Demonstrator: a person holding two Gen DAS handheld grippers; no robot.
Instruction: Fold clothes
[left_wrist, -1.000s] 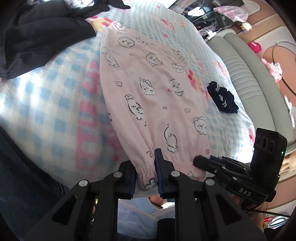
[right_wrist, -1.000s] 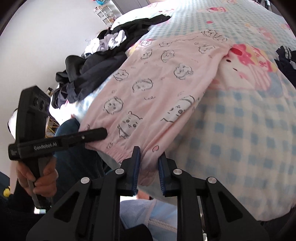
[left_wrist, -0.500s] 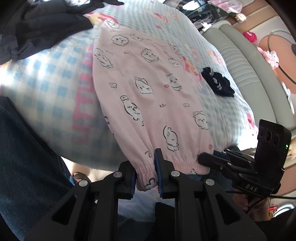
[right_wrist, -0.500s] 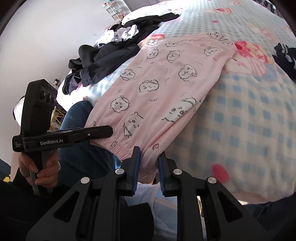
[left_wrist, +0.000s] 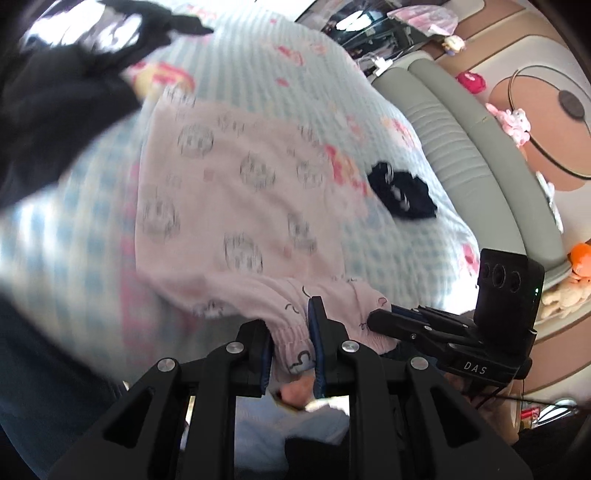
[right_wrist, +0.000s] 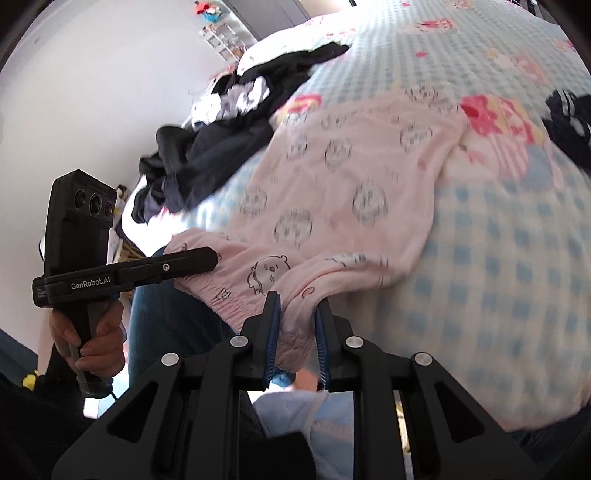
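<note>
Checked bedding (left_wrist: 55, 236) carries the pink garment (left_wrist: 229, 192); since a second ago its elastic hem has lifted and bunched. Left gripper (left_wrist: 291, 332) and right gripper (right_wrist: 295, 325) each pinch that hem, fingers nearly together.

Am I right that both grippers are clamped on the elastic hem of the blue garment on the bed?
Not quite: the garment is pink with cartoon prints, as the right wrist view shows. The left gripper and right gripper are indeed both clamped on its elastic hem.

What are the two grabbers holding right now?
Left hand-held gripper: closed on the pink pajama pants waistband.
Right hand-held gripper: closed on the same waistband.
</note>
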